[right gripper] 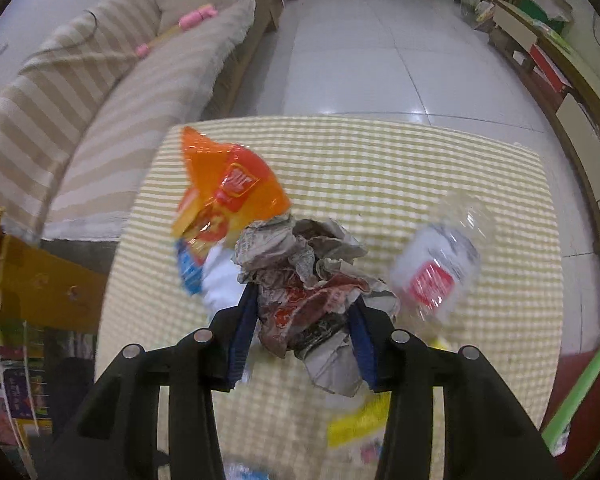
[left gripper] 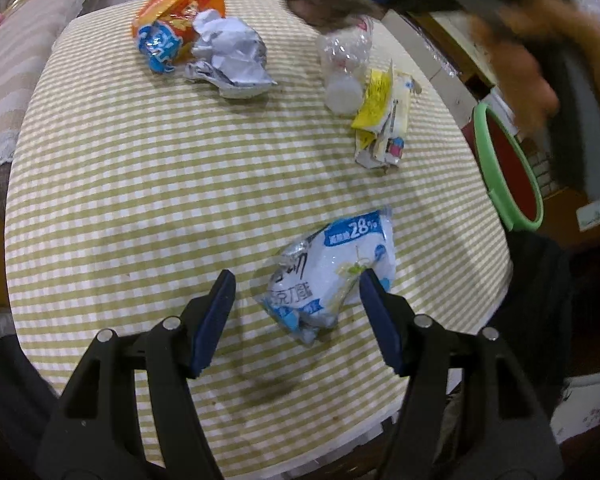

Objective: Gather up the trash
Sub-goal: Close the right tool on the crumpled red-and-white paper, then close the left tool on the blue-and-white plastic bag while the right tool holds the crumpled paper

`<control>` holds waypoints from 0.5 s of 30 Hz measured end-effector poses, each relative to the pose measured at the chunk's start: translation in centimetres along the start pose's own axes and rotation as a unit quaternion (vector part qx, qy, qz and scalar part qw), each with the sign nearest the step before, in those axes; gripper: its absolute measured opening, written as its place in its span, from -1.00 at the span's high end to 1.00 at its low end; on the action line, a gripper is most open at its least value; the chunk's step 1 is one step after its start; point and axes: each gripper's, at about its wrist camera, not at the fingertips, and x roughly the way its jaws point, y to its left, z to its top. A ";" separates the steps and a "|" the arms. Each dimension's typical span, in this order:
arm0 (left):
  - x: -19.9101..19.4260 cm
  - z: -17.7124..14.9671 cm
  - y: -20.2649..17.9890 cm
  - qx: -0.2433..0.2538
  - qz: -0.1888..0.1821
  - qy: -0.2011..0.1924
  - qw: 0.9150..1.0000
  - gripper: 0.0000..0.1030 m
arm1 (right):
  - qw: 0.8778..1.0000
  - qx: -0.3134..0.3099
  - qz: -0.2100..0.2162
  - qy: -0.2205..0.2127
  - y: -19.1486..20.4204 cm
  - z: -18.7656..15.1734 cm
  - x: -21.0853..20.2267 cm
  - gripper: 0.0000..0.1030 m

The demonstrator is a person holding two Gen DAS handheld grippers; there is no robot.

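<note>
The left gripper (left gripper: 298, 278) was seen low over the near edge of the table (left gripper: 140, 184), its blue-padded fingers (left gripper: 214, 320) spread wide with nothing gripped. A white-and-blue packet (left gripper: 330, 270) lay flat on the checked cloth between the fingertips, nearer the right finger and partly hidden by it; whether it was touched could not be told. "28%" was printed in white on the packet's blue top band, and large dark Chinese characters ran across its lower half, not clearly legible.

Farther off, to the right, a crumpled yellow wrapper (left gripper: 380, 120) was lying, with a clear plastic bottle (left gripper: 346, 68) touching its far side. To the far left, a ball of white paper (left gripper: 230, 56) rested against an orange bag (left gripper: 180, 4) and a blue-and-white wrapper (left gripper: 158, 44). Beside the table's right edge a green-rimmed bin (left gripper: 508, 172) with a red inside was seen.

In the right wrist view, the right gripper (right gripper: 302, 312) was closed on a wad of newspaper (right gripper: 308, 276), pinched between its fingers (right gripper: 244, 332) and held above the table (right gripper: 380, 168). Red print showed on the wad but could not be read. Beyond, the orange bag (right gripper: 224, 188) carried a red label with white characters, and the bottle (right gripper: 440, 264) bore a red label, blurred.
</note>
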 end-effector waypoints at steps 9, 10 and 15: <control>-0.4 -0.4 0.4 -0.007 0.015 0.007 1.000 -0.20 | 0.998 0.043 0.018 -0.030 -1.2 -6.5 -6.2 0.16; -0.3 -0.3 0.3 -0.002 0.017 0.008 1.000 -0.20 | 0.998 0.053 0.018 -0.033 -1.6 -7.2 -6.5 0.16; 0.6 -0.1 -2.4 0.053 0.035 0.015 0.998 -0.21 | 0.994 0.098 0.025 -0.038 -3.4 -10.7 -7.8 0.16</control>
